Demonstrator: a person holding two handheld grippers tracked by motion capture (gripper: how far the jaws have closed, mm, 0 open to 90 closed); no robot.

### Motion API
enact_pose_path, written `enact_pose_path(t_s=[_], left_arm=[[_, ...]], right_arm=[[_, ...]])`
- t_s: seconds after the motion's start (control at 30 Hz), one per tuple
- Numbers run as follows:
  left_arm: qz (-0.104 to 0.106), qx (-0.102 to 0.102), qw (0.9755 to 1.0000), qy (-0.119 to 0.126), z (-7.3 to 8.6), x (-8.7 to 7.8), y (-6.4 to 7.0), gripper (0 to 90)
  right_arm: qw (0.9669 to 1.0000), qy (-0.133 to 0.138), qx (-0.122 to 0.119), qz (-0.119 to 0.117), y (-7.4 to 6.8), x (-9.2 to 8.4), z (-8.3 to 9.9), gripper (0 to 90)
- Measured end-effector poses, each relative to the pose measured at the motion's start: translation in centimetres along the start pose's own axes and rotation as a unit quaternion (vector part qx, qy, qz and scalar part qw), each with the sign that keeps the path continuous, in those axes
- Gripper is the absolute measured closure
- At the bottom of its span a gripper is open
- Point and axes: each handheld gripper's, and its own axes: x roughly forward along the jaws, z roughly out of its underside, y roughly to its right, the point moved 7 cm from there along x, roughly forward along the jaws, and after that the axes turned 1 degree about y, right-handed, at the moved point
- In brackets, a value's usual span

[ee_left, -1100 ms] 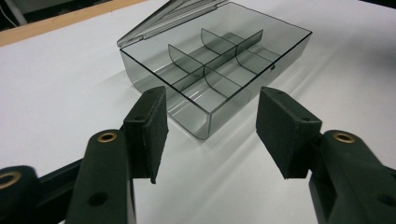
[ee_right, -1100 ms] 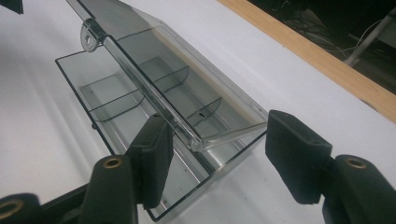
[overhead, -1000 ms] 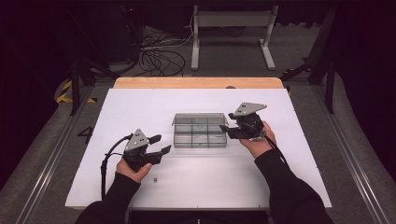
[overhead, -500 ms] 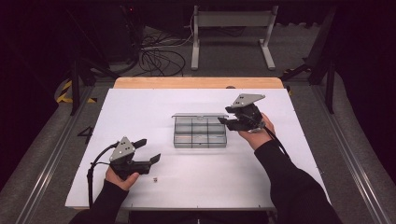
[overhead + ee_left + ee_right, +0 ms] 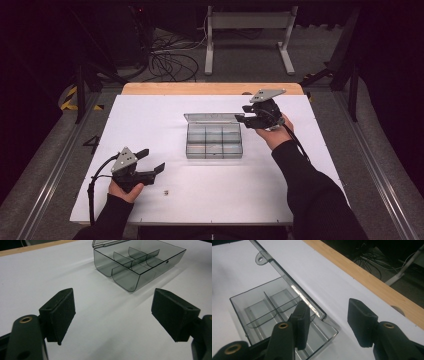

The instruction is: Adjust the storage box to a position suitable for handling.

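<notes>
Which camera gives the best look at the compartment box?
The left gripper view: the whole box shows, dividers clear, between open jaws. The high view shows it whole but small. The right gripper view shows one corner and the lid edge, partly behind a jaw.

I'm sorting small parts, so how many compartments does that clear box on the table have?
6, in two rows of three inside the clear box: three along the far side by the open lid, three along the near side. The high view shows all of them, so none seems hidden.
</notes>
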Motion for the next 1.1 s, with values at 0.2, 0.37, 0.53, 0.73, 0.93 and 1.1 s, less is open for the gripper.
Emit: enact_pose_path(t_s=[0.2,0.37,0.53,0.73,0.93,1.1], left_arm=[[-0.004,0.009,0.9999,-0.001,0.0,0.0,0.1,19.8],[-0.005,0.012,0.9999,0.0,0.0,0.1,0.2,19.8],[-0.005,0.015,0.9999,0.0,0.0,0.1,0.3,19.8],[-0.005,0.016,0.9999,0.001,-0.1,0.1,0.3,19.8],[-0.002,0.016,0.9999,-0.002,0.0,0.1,0.4,19.8],[0.0,0.014,0.9999,-0.002,0.0,0.1,0.4,19.8]], right_arm=[[0.9999,-0.001,0.01,0.003,0.7,0.7,-0.1,55.4],[0.9999,0.001,0.013,0.006,0.9,1.0,-0.3,56.3],[0.9998,0.003,0.02,0.007,1.0,1.1,-0.2,57.3],[0.9992,0.01,0.038,0.011,1.4,1.7,-0.1,59.4],[0.9983,0.012,0.053,0.022,1.9,2.7,0.1,65.2],[0.9972,0.015,0.068,0.027,2.7,3.3,0.3,66.3]])
